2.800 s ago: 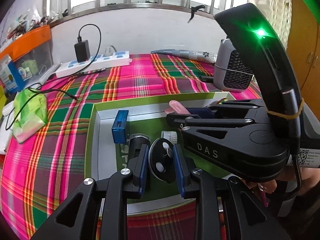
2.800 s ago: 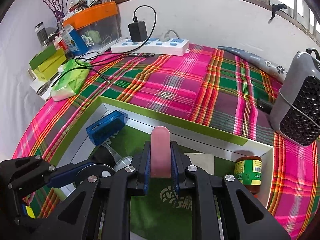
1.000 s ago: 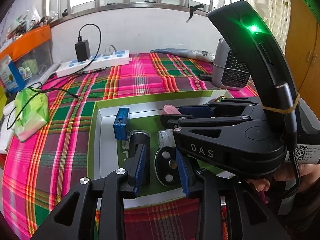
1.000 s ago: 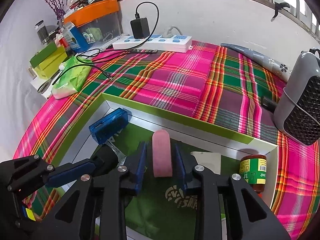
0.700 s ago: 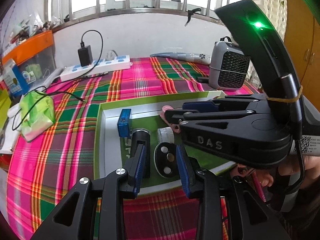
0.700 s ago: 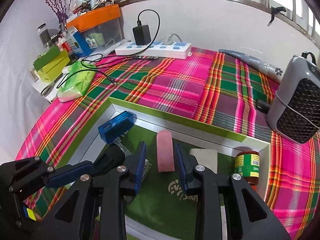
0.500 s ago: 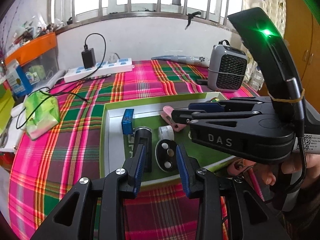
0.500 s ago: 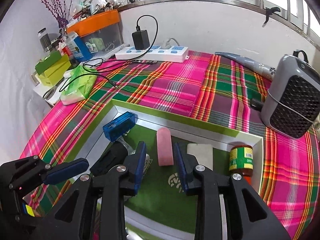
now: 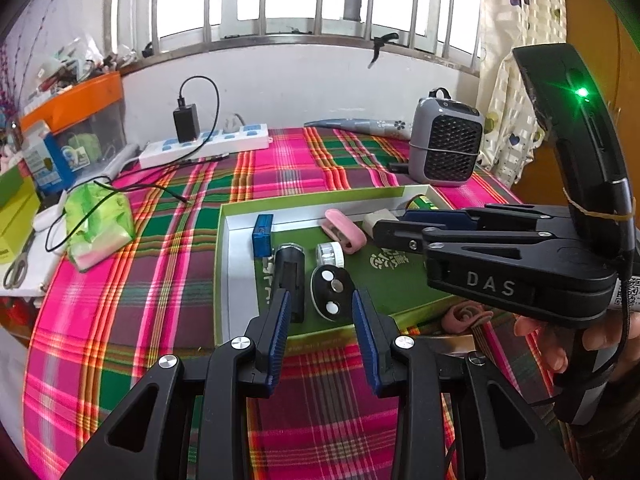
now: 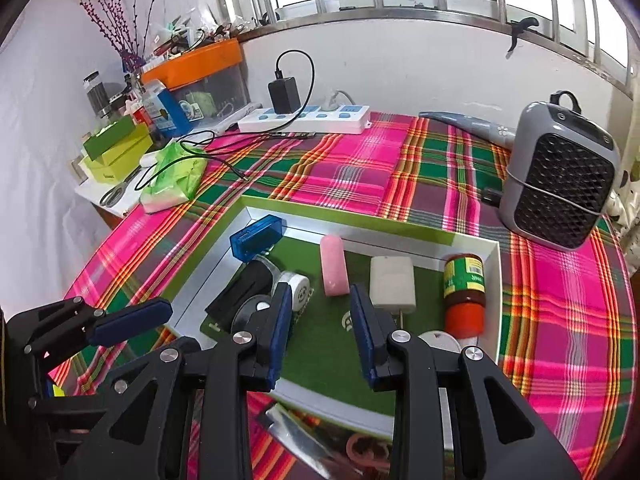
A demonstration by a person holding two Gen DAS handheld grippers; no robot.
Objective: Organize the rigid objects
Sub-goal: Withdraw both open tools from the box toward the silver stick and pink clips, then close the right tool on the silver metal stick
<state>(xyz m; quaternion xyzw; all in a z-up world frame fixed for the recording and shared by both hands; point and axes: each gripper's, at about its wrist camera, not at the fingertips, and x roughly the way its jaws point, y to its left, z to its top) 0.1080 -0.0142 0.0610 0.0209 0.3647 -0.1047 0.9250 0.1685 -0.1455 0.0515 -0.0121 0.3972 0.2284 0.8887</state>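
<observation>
A green-rimmed tray (image 9: 308,199) (image 10: 340,210) lies on the plaid cloth. In it are a blue box (image 9: 262,235) (image 10: 256,237), a black cylinder (image 9: 291,276) (image 10: 240,292), a black disc with silver dots (image 9: 331,290), a small white roll (image 9: 329,255) (image 10: 296,286), a pink case (image 9: 345,230) (image 10: 333,266), a white block (image 10: 391,284) and a red-capped jar (image 10: 464,290). My left gripper (image 9: 320,322) is open and empty, above the tray's near edge. My right gripper (image 10: 318,320) is open and empty, above the tray's middle; it also shows in the left wrist view (image 9: 412,226).
A grey heater (image 10: 558,176) stands right of the tray. A white power strip with a black charger (image 10: 304,114) lies at the back wall. A green packet (image 10: 172,178) with a black cable, yellow-green boxes (image 10: 116,150) and scissors lie at the left.
Both grippers let go of their objects, opened and pulled back and up. The black disc and the pink case now lie in the tray.
</observation>
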